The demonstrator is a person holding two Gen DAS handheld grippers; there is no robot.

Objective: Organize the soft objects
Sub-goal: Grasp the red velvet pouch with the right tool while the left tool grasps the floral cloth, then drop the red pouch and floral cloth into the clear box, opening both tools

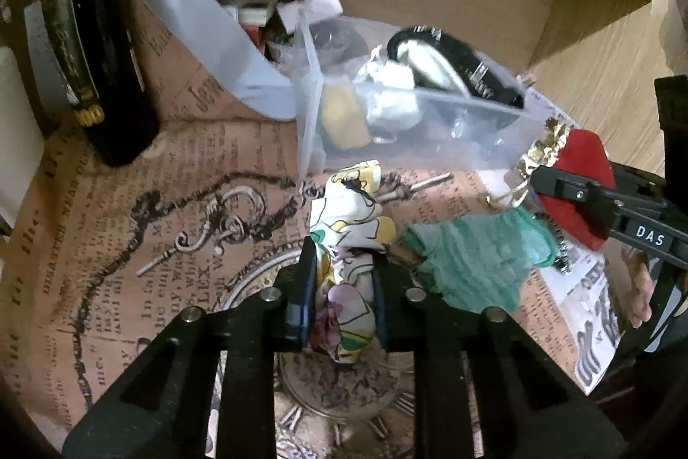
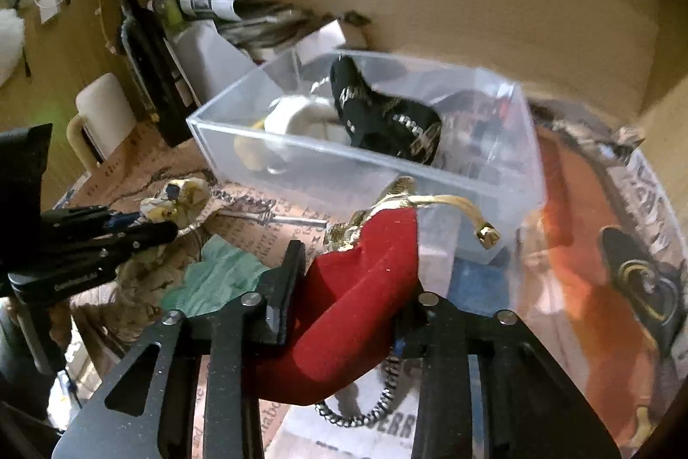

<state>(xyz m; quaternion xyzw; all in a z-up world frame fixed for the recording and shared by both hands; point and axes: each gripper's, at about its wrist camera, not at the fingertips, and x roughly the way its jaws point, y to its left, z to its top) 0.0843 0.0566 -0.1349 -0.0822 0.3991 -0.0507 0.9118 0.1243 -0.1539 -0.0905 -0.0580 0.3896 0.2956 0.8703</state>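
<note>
gripping 1 floral cloth (image 1: pixel 344 244) w/ left tongs (image 1: pixel 342 287), right tongs (image 2: pixel 344 287) clamp 1 red pouch (image 2: pixel 357 295).

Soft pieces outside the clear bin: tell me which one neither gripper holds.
The green cloth, lying flat on the printed mat. The floral fabric sits in the left gripper; the red pouch in the right gripper.

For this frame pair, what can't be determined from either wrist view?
- Left wrist: the floral cloth below the left gripper is hidden by the fingers.
- Right wrist: the back of the red velvet piece is covered by the right gripper.
- Both views: contents at the bottom of the clear box are blurred by its walls.
- Left wrist: how far the green cloth runs under the gripper frame.
</note>
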